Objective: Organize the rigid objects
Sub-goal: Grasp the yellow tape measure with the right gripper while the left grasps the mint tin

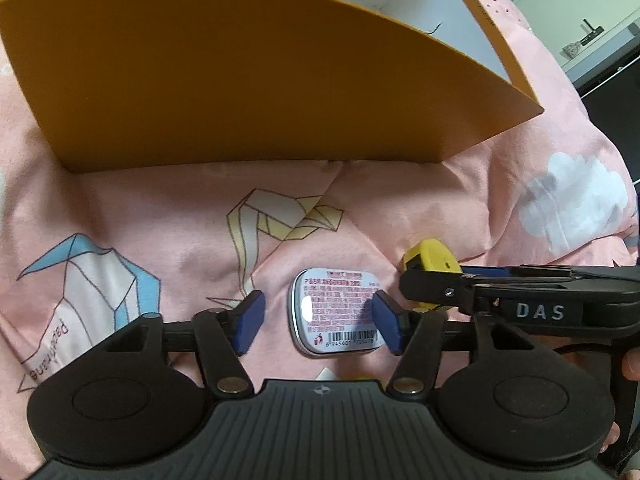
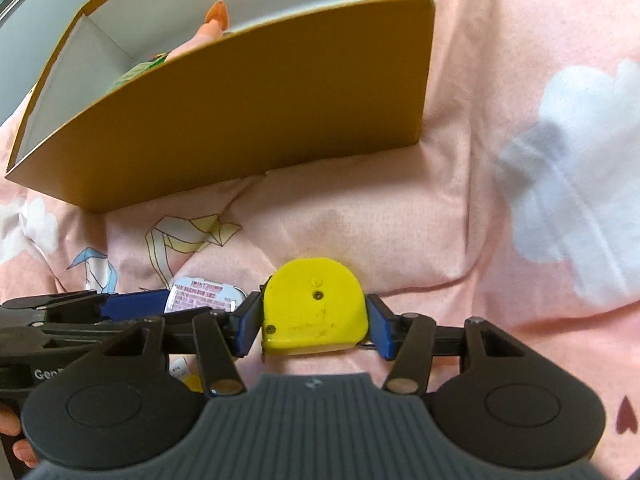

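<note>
A small metal tin point(image 1: 335, 312) with a printed label and barcode lies on the pink bedding. My left gripper point(image 1: 318, 322) is open with its blue pads either side of the tin; the right pad touches its edge, the left pad stands apart. A yellow tape measure point(image 2: 314, 307) lies to the tin's right. My right gripper point(image 2: 314, 326) has its pads against both sides of the tape measure. The tape measure point(image 1: 431, 262) also shows in the left wrist view, behind the right gripper's black fingers. The tin point(image 2: 204, 294) shows in the right wrist view.
An orange cardboard box point(image 1: 240, 92) with a white inside stands on the bedding just beyond both grippers. It point(image 2: 248, 120) holds a doll-like toy point(image 2: 208, 30). The pink quilt point(image 2: 500, 160) is soft and creased. A dark cabinet point(image 1: 600, 80) stands at far right.
</note>
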Tool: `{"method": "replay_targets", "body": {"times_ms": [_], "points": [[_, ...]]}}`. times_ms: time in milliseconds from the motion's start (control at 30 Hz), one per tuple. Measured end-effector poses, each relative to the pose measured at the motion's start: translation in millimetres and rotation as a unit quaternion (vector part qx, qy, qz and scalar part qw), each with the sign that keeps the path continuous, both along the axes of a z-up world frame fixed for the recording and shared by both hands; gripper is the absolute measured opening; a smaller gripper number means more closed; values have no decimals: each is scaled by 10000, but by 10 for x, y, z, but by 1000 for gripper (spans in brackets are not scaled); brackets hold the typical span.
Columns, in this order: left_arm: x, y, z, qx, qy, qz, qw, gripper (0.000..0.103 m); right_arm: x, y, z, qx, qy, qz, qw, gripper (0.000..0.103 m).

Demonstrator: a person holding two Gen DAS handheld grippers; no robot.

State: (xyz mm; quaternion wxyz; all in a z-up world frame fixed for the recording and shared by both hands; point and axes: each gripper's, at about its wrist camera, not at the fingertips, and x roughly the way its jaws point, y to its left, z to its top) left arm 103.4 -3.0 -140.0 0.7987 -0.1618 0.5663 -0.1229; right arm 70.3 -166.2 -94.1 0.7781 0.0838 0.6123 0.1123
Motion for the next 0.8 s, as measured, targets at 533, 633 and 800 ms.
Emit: {"method": "replay_targets", "body": {"times_ms": [533,633,800], "points": [[-95,-127,141,-128,-316,-217,9992,31,-14,85,-70,23,37,19,10000,55],[-61,-132,49,-159,-121,-172,9997,39,-5,91,-94,45,64,25,10000,55],[-25,-109,-41,-331,-21,-32,9994,41,5,89,-120,38,93,29,9999,55]]}}
